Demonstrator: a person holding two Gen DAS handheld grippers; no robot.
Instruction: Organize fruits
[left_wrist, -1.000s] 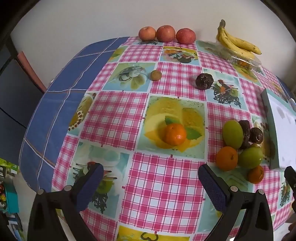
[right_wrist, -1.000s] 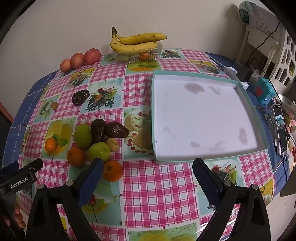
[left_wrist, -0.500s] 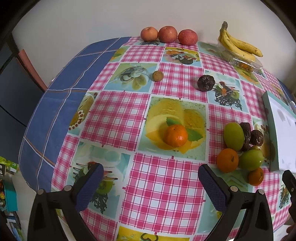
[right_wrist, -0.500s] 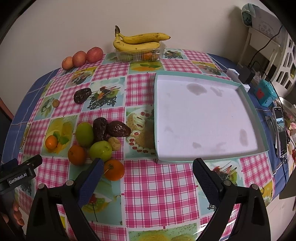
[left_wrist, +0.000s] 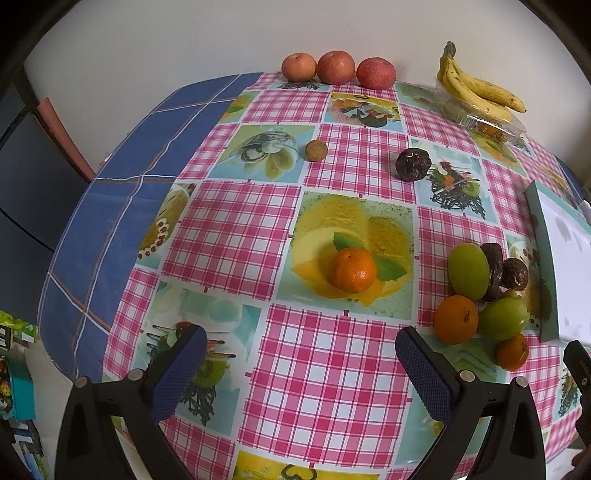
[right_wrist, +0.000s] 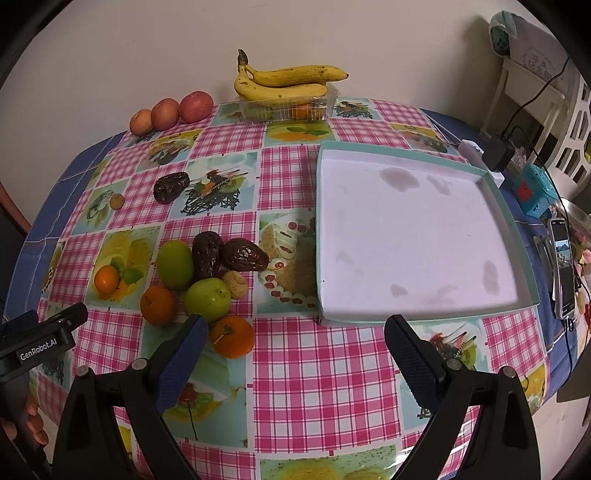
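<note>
A lone tangerine (left_wrist: 352, 270) lies on the checked tablecloth ahead of my left gripper (left_wrist: 299, 354), which is open and empty above the near table edge. A cluster of fruit lies to its right: two green fruits (left_wrist: 468, 271), two tangerines (left_wrist: 455, 319) and dark dates (left_wrist: 514, 273). In the right wrist view the same cluster (right_wrist: 207, 300) lies left of an empty white tray (right_wrist: 413, 236) with a teal rim. My right gripper (right_wrist: 293, 341) is open and empty, near the tray's front edge. One tangerine (right_wrist: 232, 336) lies just by its left finger.
Three apples (left_wrist: 335, 67) stand at the far edge by the wall. Bananas (right_wrist: 284, 82) rest on a clear plastic box. A single date (left_wrist: 413, 164) and a small brown fruit (left_wrist: 316, 150) lie mid-table. A phone (right_wrist: 562, 267), a blue gadget and a charger lie right of the tray.
Both grippers have moved slightly forward and to the left over the table; the fruit sits a little lower and further right in view. Nothing was grasped or moved.
</note>
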